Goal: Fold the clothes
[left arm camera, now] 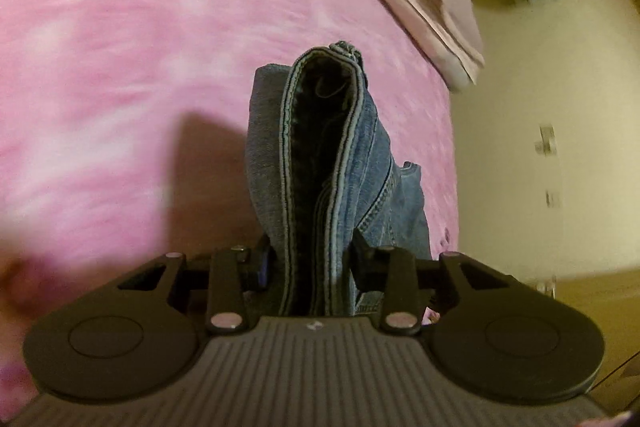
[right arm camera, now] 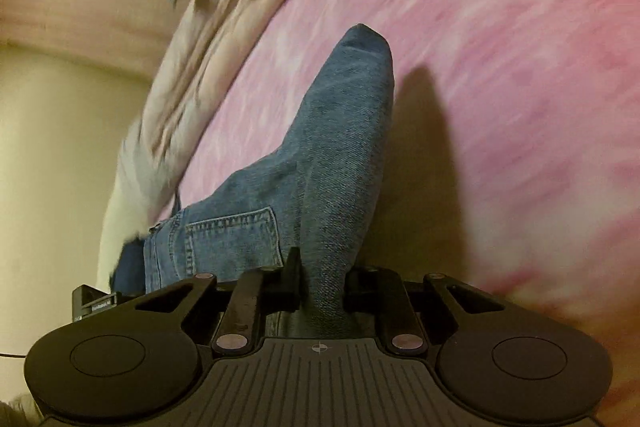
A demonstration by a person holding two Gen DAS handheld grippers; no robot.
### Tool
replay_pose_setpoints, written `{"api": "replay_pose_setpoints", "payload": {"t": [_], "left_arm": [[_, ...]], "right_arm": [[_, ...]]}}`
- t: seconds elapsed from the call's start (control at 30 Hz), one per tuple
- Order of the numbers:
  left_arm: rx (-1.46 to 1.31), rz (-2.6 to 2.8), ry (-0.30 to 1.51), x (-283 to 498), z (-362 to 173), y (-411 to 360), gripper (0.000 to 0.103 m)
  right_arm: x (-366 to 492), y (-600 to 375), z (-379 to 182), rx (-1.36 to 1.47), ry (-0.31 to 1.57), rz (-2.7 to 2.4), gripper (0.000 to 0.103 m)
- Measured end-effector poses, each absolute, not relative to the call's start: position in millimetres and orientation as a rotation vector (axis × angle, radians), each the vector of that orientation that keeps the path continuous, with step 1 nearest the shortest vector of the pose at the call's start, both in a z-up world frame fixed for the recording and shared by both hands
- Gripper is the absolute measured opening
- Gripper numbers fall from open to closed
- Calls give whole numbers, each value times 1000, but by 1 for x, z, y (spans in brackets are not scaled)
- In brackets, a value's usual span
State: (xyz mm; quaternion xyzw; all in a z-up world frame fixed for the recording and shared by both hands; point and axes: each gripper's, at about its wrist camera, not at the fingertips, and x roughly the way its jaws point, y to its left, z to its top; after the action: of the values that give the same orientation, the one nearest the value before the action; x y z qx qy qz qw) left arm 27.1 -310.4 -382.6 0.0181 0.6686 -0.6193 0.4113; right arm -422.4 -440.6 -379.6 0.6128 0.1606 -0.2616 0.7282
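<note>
Both claws, left claw (left arm camera: 314,267) and right claw (right arm camera: 322,287), pinch blue jeans (right arm camera: 320,163) above the pink bedspread (left arm camera: 120,67).

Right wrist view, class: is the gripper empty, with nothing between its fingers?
No: the right gripper is shut on a fold of the blue jeans, which rises from between its fingers above the pink bedspread.

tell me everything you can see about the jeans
The jeans are blue, faded denim with pale double stitching and a dark inner side. In the left wrist view a stitched hem or waistband edge stands up, gaping open. In the right wrist view a patch pocket shows beside a plain bunched fold. The left claw and right claw each pinch a fold, holding the jeans over the pink bedspread, where they cast a shadow.
</note>
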Motion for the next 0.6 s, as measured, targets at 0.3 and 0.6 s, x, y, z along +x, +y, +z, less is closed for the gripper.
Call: {"api": "replay_pose_setpoints", "payload": {"t": [0.3,0.6], "left_arm": [[201,-1919,1773,-183,-386,-520,31],[283,-2110,1759,-382,-398,-694,31]], "right_arm": [[-622,-465,-352,1362,94,-965,16],[-777,-561,-347,1293,-62,-1211,16]]}}
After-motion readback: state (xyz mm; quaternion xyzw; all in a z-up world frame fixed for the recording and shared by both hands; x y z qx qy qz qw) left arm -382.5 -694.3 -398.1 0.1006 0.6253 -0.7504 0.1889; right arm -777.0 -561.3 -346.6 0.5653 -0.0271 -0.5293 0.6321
